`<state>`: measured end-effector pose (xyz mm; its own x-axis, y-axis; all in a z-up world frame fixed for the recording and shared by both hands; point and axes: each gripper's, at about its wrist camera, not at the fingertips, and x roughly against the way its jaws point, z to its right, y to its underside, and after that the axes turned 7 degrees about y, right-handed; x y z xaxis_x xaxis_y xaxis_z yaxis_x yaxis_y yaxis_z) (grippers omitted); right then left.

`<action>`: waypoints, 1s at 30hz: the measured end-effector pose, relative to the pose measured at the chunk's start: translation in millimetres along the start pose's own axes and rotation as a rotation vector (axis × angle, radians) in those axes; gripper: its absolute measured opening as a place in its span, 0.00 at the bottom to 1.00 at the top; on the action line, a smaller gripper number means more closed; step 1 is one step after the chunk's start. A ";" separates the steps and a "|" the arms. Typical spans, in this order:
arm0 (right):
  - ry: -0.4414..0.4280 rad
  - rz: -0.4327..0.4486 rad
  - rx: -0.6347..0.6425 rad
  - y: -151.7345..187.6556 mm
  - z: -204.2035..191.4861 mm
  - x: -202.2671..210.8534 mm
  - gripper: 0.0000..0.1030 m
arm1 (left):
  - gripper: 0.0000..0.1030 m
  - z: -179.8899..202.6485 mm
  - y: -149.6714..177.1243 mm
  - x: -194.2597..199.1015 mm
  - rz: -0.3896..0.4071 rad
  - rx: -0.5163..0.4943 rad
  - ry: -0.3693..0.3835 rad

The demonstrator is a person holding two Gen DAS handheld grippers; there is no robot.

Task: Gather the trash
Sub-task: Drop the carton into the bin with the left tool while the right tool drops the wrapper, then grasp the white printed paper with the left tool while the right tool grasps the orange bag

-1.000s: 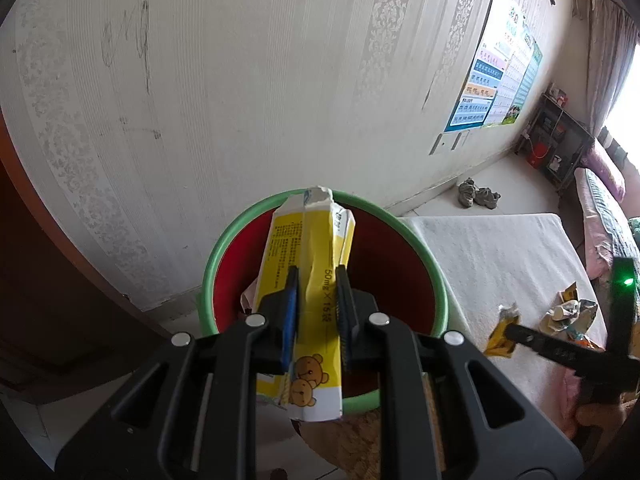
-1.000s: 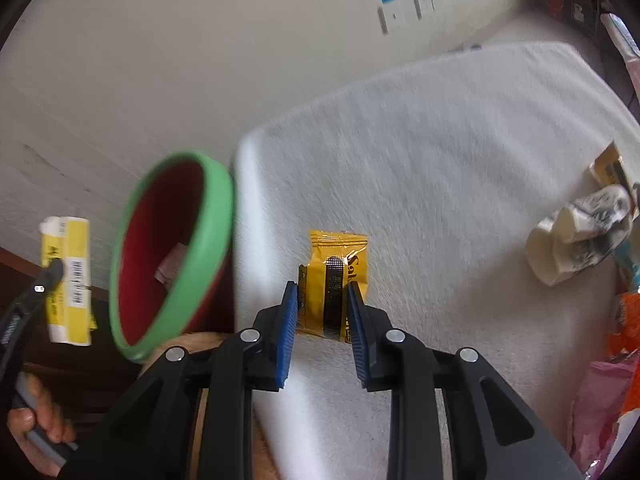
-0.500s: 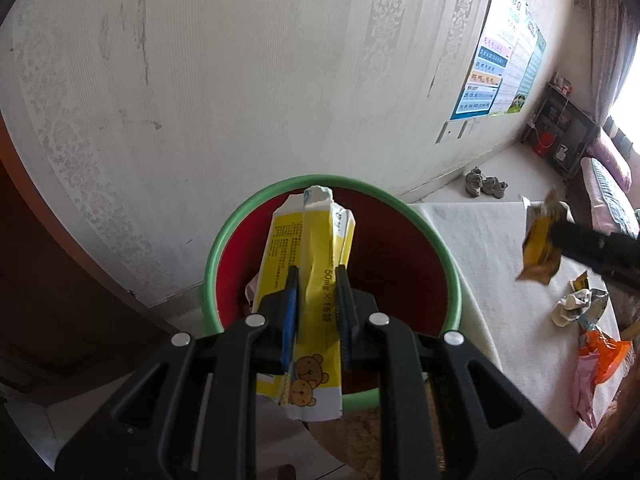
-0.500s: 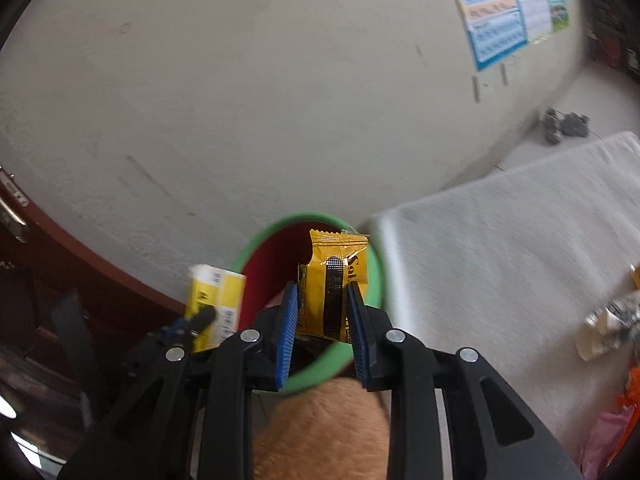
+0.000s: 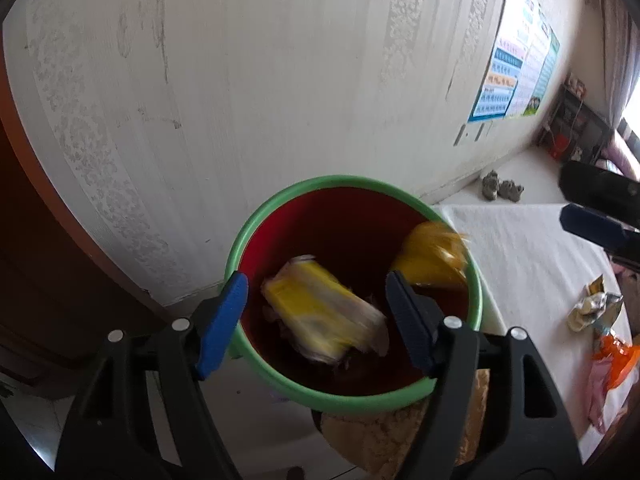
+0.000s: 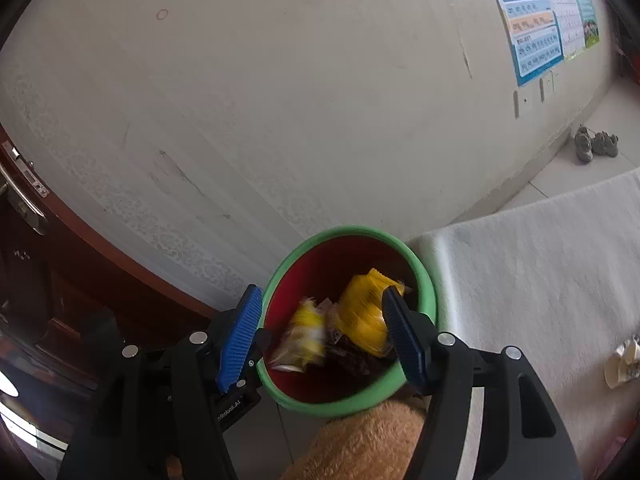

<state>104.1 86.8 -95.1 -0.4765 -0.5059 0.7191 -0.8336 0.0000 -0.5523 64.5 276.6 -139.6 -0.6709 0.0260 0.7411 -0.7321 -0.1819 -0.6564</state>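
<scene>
A red bin with a green rim (image 5: pixel 256 224) (image 6: pixel 428 280) stands by the wall beside a white-covered bed. My left gripper (image 5: pixel 316 316) is open above it, and a yellow carton (image 5: pixel 320 320) falls blurred into the bin. My right gripper (image 6: pixel 320 332) is open too, and a yellow snack packet (image 6: pixel 362 316) (image 5: pixel 430 256) drops blurred inside the rim. The carton also shows in the right wrist view (image 6: pixel 304 336). The right gripper's fingers (image 5: pixel 592 224) reach in from the right in the left wrist view.
More wrappers (image 5: pixel 592 308) and an orange packet (image 5: pixel 616 356) lie on the white bed cover (image 5: pixel 528 264). A crumpled wrapper (image 6: pixel 624 360) lies at the bed's right. A tan plush thing (image 6: pixel 360 440) sits below the bin. Shoes (image 6: pixel 596 146) lie on the floor; a brown door (image 6: pixel 32 240) stands left.
Both grippers opened over the bin. The yellow carton left my left gripper and the yellow packet left my right gripper; both are falling into the bin.
</scene>
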 end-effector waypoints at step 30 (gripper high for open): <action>0.475 -0.167 -0.233 132.4 273.9 126.3 0.71 | 0.74 208.4 35.4 -16.4 -0.106 -0.359 0.301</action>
<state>10.2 -213.4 -192.9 -0.3609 -0.0709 0.9299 -0.9229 0.1706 -0.3451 74.1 64.8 -145.6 -0.5561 0.3190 0.7675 -0.7571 0.1866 -0.6261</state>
